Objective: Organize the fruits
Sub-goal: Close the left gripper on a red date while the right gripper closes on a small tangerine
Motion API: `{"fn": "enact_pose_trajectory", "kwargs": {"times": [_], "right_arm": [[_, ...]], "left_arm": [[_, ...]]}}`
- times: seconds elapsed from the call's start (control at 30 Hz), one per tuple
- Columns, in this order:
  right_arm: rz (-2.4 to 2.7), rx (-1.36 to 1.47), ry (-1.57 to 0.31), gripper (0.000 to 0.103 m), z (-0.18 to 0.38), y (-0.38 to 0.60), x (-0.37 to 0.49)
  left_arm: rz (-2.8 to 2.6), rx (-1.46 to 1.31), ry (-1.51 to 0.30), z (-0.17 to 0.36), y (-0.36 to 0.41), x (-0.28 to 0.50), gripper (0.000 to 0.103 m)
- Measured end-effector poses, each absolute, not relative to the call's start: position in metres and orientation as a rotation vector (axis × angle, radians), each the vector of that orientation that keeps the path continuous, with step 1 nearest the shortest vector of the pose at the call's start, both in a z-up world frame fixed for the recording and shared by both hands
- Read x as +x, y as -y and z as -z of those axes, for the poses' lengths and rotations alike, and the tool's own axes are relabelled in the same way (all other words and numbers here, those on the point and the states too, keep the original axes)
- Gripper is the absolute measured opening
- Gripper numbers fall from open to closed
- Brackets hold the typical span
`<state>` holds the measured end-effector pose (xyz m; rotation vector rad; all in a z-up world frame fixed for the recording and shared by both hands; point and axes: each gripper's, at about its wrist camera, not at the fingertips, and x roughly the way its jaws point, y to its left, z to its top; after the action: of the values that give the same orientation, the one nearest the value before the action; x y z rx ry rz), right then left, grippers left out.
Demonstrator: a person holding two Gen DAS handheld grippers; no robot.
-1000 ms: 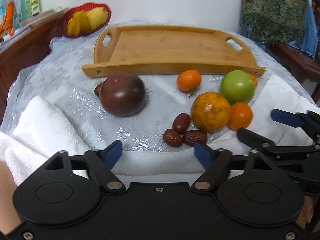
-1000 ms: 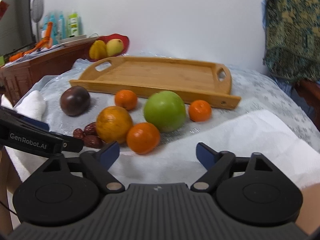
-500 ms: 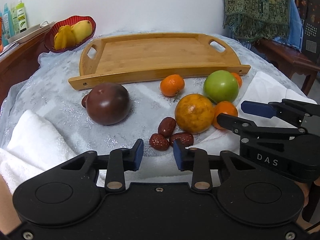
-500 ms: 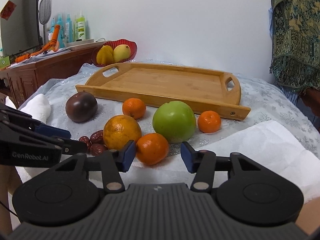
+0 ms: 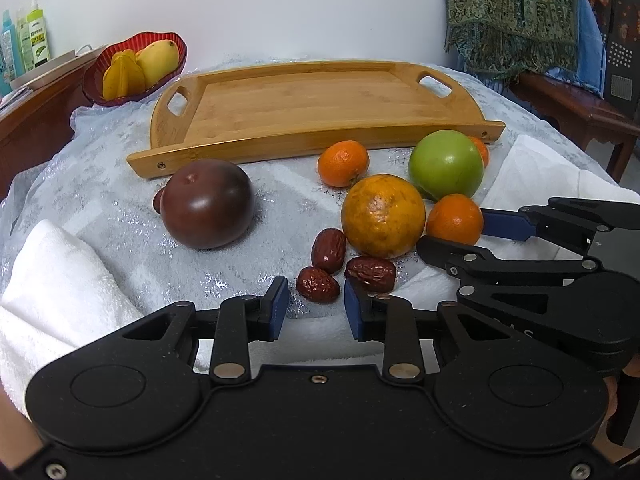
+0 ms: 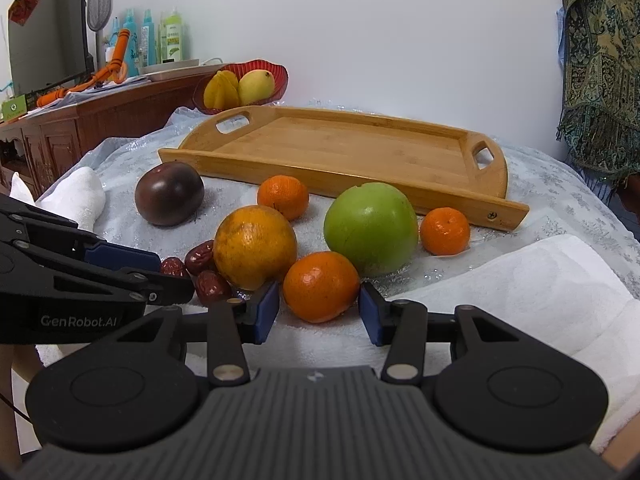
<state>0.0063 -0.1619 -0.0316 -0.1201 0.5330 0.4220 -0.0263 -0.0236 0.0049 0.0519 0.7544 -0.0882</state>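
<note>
A small red date (image 5: 318, 284) lies between the fingertips of my left gripper (image 5: 316, 292), whose pads sit tight at its two sides. Two more dates (image 5: 329, 250) rest just beyond it, beside a large orange (image 5: 383, 216). My right gripper (image 6: 319, 300) is closing around a mandarin (image 6: 320, 286): the right pad is at its skin and a slim gap shows at the left pad. A green apple (image 6: 370, 228), a dark purple fruit (image 5: 208, 204) and two other mandarins (image 6: 283, 196) stand before the wooden tray (image 5: 312, 140), which holds nothing.
A red bowl (image 5: 134, 68) with a mango and starfruit stands at the back left on a wooden sideboard (image 6: 80, 120) with bottles. White towels (image 5: 52, 280) lie at both near corners of the table. A patterned cloth (image 5: 512, 12) hangs at the right.
Both pairs of jaws have narrowed from wide apart. The left ones now stand at the date, the right ones at the near mandarin. The fruit has stayed where it was.
</note>
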Motion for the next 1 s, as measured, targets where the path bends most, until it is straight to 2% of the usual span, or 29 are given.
{"fn": "enact_pose_trajectory", "kwargs": {"times": [0.43,0.57,1.0], "right_arm": [[-0.408,-0.153,-0.516,0.051,0.035,0.156,0.006],[-0.401,-0.154,-0.511,0.044,0.035,0.156,0.005],[-0.415,-0.108,-0.480,0.043,0.027,0.164,-0.010]], "left_arm": [[0.077,0.076,-0.719,0.000,0.027,-0.027,0.030],[0.064,0.097,-0.715,-0.002,0.030,-0.029,0.023],[0.028,0.105,-0.674,-0.013,0.034,-0.038,0.023]]}}
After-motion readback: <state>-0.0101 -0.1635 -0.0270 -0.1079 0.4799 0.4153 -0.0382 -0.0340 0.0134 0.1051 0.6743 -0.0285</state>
